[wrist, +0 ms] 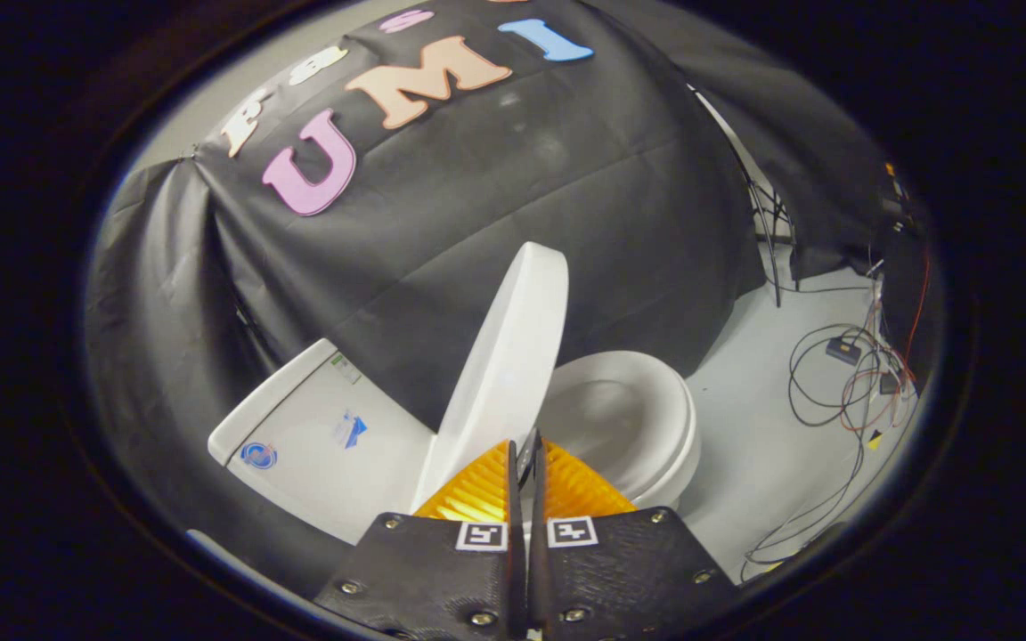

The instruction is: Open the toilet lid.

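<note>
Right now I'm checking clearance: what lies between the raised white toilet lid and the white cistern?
Nothing solid: in the gripper view, the black cloth wall shows through the gap between the raised white toilet lid and the white cistern. The claw is closed.

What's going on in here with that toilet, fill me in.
A hand-held gripper is working on the toilet lid. The lid is already swung up, standing nearly on edge between the tank and the seat, which lies down over the bowl. The gripper's fingers are closed together right at the lid's lower edge; whether they pinch the lid cannot be told. Loose cables lie on the floor beyond the toilet.
</note>
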### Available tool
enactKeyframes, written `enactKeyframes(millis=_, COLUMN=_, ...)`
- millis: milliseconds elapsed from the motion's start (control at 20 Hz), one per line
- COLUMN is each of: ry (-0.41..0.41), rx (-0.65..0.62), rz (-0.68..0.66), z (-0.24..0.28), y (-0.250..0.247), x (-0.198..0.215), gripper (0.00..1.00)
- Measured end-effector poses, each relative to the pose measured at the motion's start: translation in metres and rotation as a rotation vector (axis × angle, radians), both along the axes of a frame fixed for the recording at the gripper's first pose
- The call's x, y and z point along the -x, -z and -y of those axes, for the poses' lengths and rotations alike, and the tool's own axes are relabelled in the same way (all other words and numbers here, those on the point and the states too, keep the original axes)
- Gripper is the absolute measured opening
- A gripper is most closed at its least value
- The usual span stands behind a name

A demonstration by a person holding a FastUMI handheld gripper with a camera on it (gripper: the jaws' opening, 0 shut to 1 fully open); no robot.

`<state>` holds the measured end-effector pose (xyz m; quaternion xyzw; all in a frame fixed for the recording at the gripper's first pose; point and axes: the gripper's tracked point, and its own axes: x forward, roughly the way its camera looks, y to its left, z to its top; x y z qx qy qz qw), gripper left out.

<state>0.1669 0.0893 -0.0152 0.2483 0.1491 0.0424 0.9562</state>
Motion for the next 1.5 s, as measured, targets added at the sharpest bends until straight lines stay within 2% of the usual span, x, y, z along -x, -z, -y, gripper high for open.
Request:
enactKeyframes(millis=1050, ry=-0.081, rx=0.224, rz=0.187, z=-0.062, y=-0.066, x=0.011, gripper=0.02)
enactKeyframes(millis=1150, ry=-0.079, rx=0.259, rz=0.209, z=-0.069, y=-0.072, x=0.012, gripper=0.07)
enactKeyframes(millis=1500, ry=-0.09, rx=0.298, rz=0.254, z=-0.093, y=-0.091, x=0.012, gripper=0.07)
